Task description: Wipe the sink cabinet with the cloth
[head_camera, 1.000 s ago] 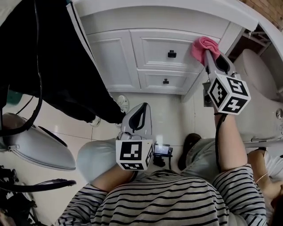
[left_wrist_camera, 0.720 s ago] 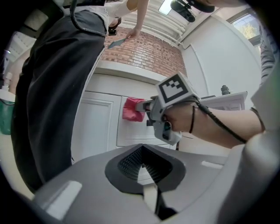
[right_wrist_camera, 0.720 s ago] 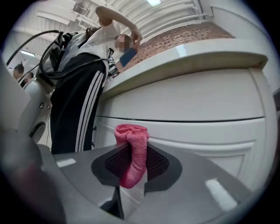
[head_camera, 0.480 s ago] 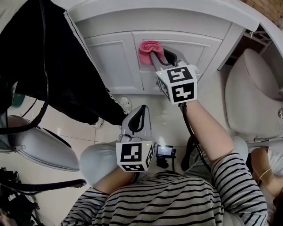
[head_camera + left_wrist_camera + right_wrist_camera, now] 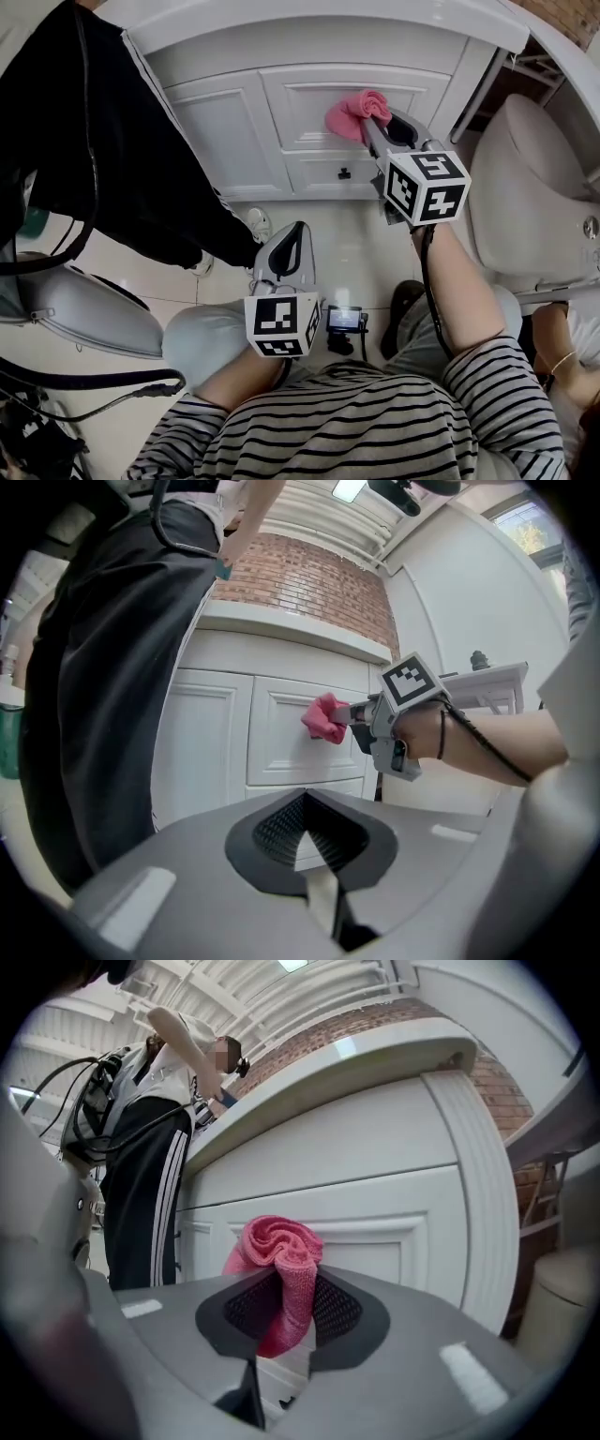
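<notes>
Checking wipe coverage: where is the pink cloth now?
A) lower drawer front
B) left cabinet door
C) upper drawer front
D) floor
C: the right gripper, shut on the pink cloth, holds it against the upper drawer front, above the lower drawer's knob.

Cloth point(image 5: 352, 112) against cabinet point(image 5: 234, 122) drawer front

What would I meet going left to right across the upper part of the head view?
Black trousers → cabinet door → pink cloth → toilet
</notes>
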{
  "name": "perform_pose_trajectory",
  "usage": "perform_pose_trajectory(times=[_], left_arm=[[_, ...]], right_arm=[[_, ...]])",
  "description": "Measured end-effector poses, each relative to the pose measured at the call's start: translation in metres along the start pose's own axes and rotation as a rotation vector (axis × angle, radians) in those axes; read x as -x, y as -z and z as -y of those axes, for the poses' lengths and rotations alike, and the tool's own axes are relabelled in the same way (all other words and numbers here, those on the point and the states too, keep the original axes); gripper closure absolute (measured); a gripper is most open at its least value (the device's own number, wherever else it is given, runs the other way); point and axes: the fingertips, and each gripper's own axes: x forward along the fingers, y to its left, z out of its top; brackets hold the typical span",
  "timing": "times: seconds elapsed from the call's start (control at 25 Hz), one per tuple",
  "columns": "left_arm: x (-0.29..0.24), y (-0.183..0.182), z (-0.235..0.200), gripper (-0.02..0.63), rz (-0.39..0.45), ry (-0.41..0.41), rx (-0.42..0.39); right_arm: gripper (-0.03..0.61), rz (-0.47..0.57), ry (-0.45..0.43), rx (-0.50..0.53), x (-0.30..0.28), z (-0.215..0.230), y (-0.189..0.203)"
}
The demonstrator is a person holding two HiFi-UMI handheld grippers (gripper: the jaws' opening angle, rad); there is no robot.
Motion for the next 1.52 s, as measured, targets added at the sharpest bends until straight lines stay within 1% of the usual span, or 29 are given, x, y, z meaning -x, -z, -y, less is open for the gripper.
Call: perform_pose_trajectory(times=[0.08, 0.2, 0.4, 0.48, 0.52, 0.56, 0.6, 0.72, 0.84, 0.92, 1.0, 1.08, 1.2, 1.28, 1.44, 1.52], left_arm=[[0.000, 0.001, 0.001, 0.618, -0.002, 0.000, -0.002], [0.000, -0.001, 0.000, 0.618, 0.000, 0.000, -0.003], [0.002, -0.003, 0.000, 0.618, 0.007, -0.001, 0.005], [0.003, -0.006, 0.001, 0.618, 0.013, 0.003, 0.008], [0.003, -0.007, 0.001, 0.618, 0.017, 0.005, 0.011], [0.005, -0.009, 0.001, 0.618, 0.022, 0.007, 0.015], [0.006, -0.011, 0.001, 0.618, 0.027, 0.008, 0.019], [0.009, -0.014, -0.002, 0.618, 0.037, 0.004, 0.026], [0.008, -0.011, -0.006, 0.618, 0.030, -0.009, 0.029], [0.008, -0.008, -0.010, 0.618, 0.024, -0.022, 0.031], [0.008, -0.006, -0.014, 0.618, 0.021, -0.034, 0.032], [0.009, -0.004, -0.016, 0.618, 0.020, -0.037, 0.034], [0.008, -0.005, -0.015, 0.618, 0.017, -0.025, 0.039], [0.008, -0.005, -0.013, 0.618, 0.015, -0.015, 0.043], [0.006, -0.004, -0.006, 0.618, 0.012, 0.001, 0.042], [0.005, -0.003, -0.004, 0.618, 0.010, 0.003, 0.042]], right_arm=[[0.489, 0.014, 0.034, -0.013, 0.004, 0.013, -0.003], [0.491, 0.010, 0.110, -0.015, 0.014, 0.041, -0.005], [0.491, -0.026, 0.229, -0.039, 0.049, 0.088, 0.007], [0.492, -0.037, 0.279, -0.057, 0.064, 0.099, 0.013], [0.494, -0.038, 0.286, -0.072, 0.069, 0.098, 0.016], [0.495, -0.040, 0.274, -0.087, 0.069, 0.091, 0.021], [0.496, -0.046, 0.241, -0.099, 0.065, 0.078, 0.027], [0.495, -0.086, 0.074, -0.112, 0.028, 0.016, 0.053], [0.495, -0.132, -0.067, -0.071, -0.023, -0.047, 0.075], [0.497, -0.150, -0.113, -0.036, -0.052, -0.074, 0.083], [0.495, -0.165, -0.122, 0.001, -0.071, -0.085, 0.089], [0.495, -0.176, -0.096, 0.020, -0.073, -0.077, 0.094], [0.495, -0.191, -0.011, -0.016, -0.052, -0.036, 0.102], [0.495, -0.197, 0.063, -0.041, -0.030, -0.001, 0.107], [0.495, -0.200, 0.242, -0.101, 0.019, 0.073, 0.114], [0.495, -0.212, 0.320, -0.123, 0.039, 0.102, 0.116]])
